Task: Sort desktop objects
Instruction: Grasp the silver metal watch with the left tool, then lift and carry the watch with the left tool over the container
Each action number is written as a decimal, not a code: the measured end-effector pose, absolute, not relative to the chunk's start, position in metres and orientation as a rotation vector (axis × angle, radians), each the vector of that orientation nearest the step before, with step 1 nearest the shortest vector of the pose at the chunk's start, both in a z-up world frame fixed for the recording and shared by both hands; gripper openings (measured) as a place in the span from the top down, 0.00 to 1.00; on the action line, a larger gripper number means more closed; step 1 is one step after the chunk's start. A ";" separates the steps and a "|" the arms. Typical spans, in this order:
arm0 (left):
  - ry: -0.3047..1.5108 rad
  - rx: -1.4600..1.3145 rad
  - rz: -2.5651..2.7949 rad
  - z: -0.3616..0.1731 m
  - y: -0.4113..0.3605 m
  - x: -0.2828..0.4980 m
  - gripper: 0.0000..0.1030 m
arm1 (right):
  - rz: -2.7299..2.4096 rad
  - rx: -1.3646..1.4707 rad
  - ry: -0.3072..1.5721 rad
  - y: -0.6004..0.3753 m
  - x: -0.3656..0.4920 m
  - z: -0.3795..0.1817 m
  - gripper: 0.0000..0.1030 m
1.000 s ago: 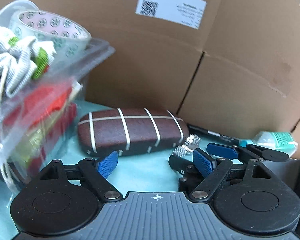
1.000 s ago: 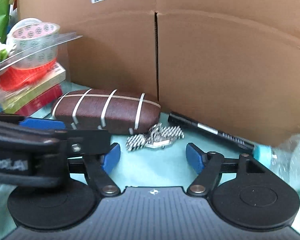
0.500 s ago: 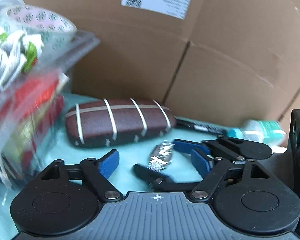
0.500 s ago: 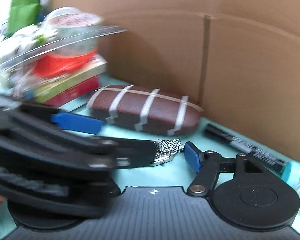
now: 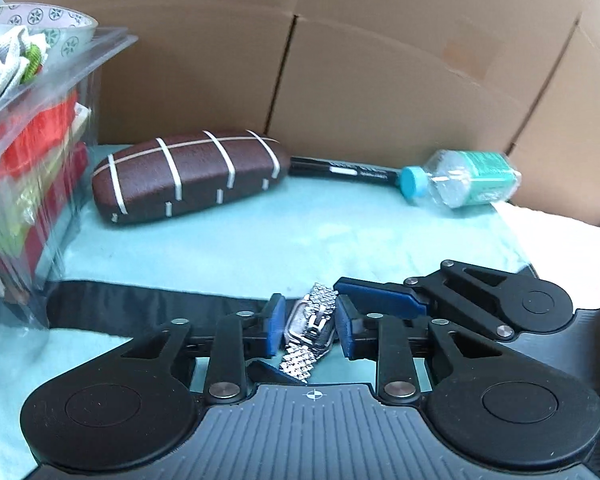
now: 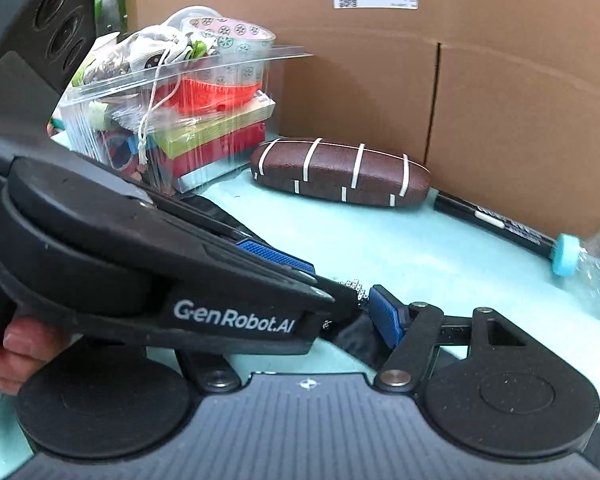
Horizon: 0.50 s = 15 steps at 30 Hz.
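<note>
Silver watch (image 5: 311, 322) well in front of the brown glasses case (image 5: 188, 176), pinched end to end by right tongs (image 5: 300, 328); left tongs (image 5: 309, 336) just closed across it, pads seemingly touching. From right wrist, mostly hidden. Better to confirm the left grip, then ease right tongs apart slowly.

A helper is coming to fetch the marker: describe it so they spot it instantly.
Start at the cardboard wall behind the teal mat. Along its foot, the marker lies between the striped brown glasses case and the blue-capped bottle. It alone is thin, black and pen-shaped.
</note>
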<state>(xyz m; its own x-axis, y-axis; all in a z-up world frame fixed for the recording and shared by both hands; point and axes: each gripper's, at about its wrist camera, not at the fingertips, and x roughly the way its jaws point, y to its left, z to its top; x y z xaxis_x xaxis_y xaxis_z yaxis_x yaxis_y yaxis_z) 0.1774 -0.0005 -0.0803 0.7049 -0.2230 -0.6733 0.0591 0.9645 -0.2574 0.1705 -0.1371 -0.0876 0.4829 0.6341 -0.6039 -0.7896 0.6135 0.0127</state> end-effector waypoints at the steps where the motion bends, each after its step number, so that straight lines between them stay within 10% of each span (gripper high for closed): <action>1: 0.770 -0.209 -0.173 -0.082 -0.002 0.176 0.50 | 0.873 -0.281 0.610 -0.138 0.167 -0.088 0.29; 4: 0.772 -0.191 -0.200 -0.081 -0.001 0.172 0.51 | 0.848 -0.272 0.616 -0.138 0.163 -0.089 0.29; 7: 0.783 -0.164 -0.195 -0.080 -0.001 0.170 0.79 | 0.822 -0.281 0.583 -0.138 0.151 -0.086 0.34; 15: 0.800 -0.222 -0.206 -0.078 0.005 0.153 0.87 | 0.809 -0.305 0.573 -0.140 0.127 -0.083 0.47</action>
<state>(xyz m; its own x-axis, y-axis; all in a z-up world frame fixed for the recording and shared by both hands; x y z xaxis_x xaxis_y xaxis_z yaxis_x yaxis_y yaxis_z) 0.1533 0.0049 -0.0781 0.6789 -0.2654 -0.6845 0.0984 0.9569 -0.2734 0.1273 -0.1399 -0.0828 0.5514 0.5915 -0.5882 -0.7513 0.6586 -0.0420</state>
